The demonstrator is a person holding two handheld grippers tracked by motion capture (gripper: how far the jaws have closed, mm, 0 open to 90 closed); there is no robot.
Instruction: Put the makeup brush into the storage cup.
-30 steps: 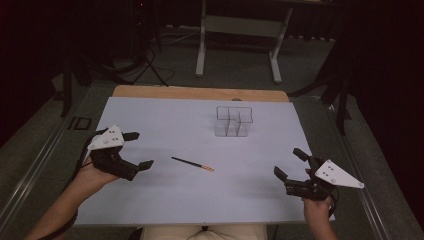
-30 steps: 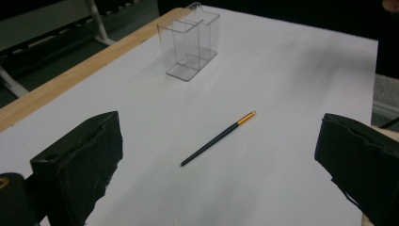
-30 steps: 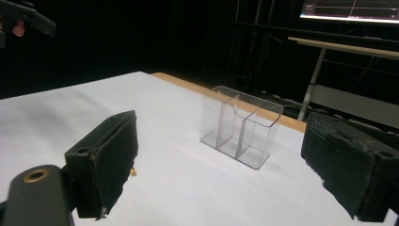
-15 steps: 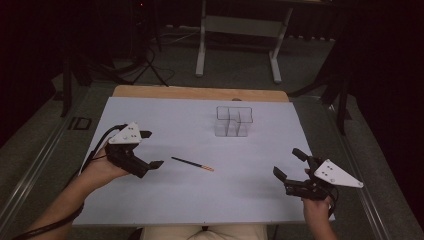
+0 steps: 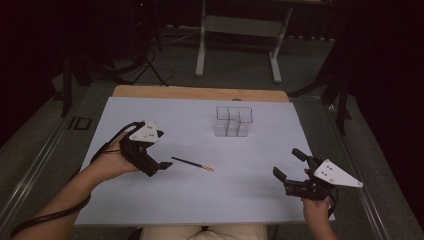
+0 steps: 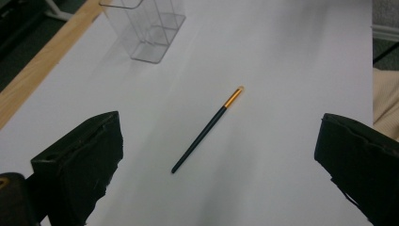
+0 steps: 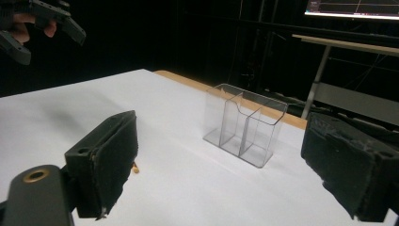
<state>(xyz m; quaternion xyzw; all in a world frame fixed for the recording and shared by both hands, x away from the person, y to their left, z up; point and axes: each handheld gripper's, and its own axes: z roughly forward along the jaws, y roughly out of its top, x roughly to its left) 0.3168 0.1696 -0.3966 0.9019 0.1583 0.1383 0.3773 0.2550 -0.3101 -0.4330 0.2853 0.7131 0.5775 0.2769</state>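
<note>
A thin brush (image 5: 192, 163) with a dark handle and an orange ferrule lies flat on the white tabletop (image 5: 165, 115), tip toward the right. My left gripper (image 5: 163, 150) hovers just left of its handle end, open and empty. In the left gripper view the brush (image 6: 207, 128) lies ahead between the two spread jaws of the left gripper (image 6: 219, 157). My right gripper (image 5: 289, 164) is open and empty near the front right corner. A clear plastic organizer (image 5: 233, 121) with several compartments stands upright toward the back; it also appears ahead of the right gripper (image 7: 221, 157) as the organizer (image 7: 244, 123).
The table's wooden edge (image 5: 200, 93) runs along the far side. Beyond it, a metal stand (image 5: 239, 26) rests on the floor. The left gripper (image 7: 42, 21) appears at the upper left of the right gripper view. White surface lies open between brush and organizer.
My left gripper has moved rightward, closing in on the brush's handle end. The right gripper, the brush and the organizer have stayed put.
</note>
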